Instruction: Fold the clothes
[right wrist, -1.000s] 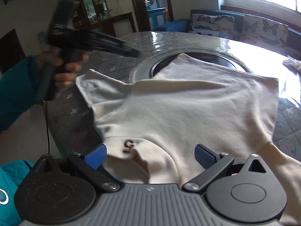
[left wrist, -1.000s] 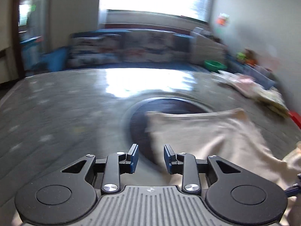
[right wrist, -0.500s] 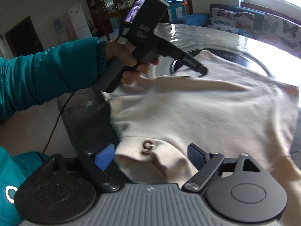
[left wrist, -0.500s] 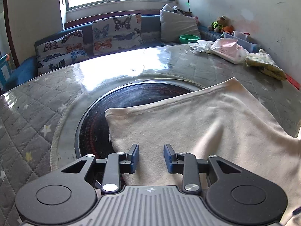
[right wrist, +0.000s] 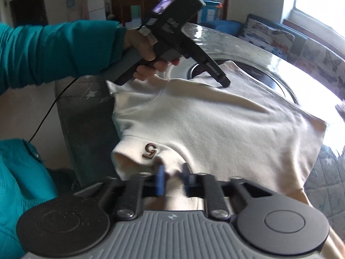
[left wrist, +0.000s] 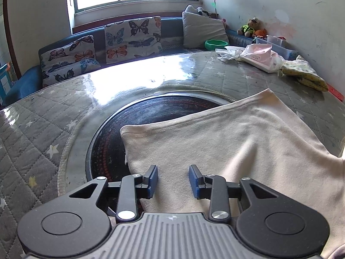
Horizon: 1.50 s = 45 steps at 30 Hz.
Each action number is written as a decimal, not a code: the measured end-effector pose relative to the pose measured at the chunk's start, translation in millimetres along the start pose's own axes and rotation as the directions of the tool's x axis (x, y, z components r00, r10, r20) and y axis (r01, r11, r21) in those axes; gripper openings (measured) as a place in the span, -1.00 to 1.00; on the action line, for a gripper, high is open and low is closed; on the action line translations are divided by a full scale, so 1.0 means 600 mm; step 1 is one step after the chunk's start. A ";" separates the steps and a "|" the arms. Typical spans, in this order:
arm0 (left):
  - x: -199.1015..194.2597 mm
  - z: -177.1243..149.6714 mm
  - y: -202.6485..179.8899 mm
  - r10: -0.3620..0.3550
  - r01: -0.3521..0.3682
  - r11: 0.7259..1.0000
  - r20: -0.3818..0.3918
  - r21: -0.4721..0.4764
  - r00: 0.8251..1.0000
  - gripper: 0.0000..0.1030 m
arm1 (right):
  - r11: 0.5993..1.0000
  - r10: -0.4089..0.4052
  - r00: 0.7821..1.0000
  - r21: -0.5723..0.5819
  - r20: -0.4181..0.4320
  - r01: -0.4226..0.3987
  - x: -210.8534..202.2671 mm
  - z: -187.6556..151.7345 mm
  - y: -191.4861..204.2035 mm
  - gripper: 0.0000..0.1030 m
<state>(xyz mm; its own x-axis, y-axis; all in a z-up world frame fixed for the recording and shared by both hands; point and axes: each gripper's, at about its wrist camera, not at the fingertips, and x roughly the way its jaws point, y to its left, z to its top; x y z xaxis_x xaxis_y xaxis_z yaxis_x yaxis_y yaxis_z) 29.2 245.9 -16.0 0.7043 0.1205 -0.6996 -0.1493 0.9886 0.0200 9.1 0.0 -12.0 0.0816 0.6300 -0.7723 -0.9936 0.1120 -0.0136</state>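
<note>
A cream shirt [right wrist: 215,125] lies spread on the round table, its collar with a brown "5" mark [right wrist: 149,150] at the near edge. My right gripper [right wrist: 173,178] has its jaws nearly shut around a fold of the collar cloth. My left gripper [left wrist: 173,180] is open, its tips resting low over the shirt's side [left wrist: 226,142] near the hem corner; nothing is between its pads. In the right wrist view the left gripper [right wrist: 224,83] touches the shirt's far left part.
The table has a grey quilted cover [left wrist: 43,129] and a dark round inset [left wrist: 112,142]. Bags and folded cloths [left wrist: 263,58] lie at its far right. A cushioned bench [left wrist: 129,41] runs under the window. My teal sleeve [right wrist: 54,51] is at left.
My right gripper's jaws have closed from wide open onto the collar fold. My left gripper has swung in from the left and come down onto the shirt.
</note>
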 end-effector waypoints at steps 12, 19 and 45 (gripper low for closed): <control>0.004 -0.003 0.012 0.011 -0.011 1.000 0.020 0.006 1.000 -0.14 | 0.989 0.015 0.998 -0.145 -0.060 -0.023 -0.032 -0.017 0.033 -1.00; 0.007 -0.001 0.012 0.011 -0.011 1.000 0.016 0.003 1.000 -0.13 | 0.977 -0.015 0.999 -0.214 -0.031 0.008 -0.021 -0.007 0.040 -0.50; 0.010 -0.001 0.018 0.008 -0.008 1.000 0.017 0.002 1.000 -0.04 | 0.954 0.057 0.998 -0.294 -0.035 -0.065 -0.016 -0.007 0.059 -0.86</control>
<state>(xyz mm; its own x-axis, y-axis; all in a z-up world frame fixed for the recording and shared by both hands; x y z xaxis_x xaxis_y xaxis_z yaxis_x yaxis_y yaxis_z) 31.3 257.4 -20.7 0.7147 0.1299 -0.6873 -0.1536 0.9878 0.0270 -27.0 -5.3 -7.5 0.0220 0.6079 -0.7937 -0.9758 -0.1596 -0.1494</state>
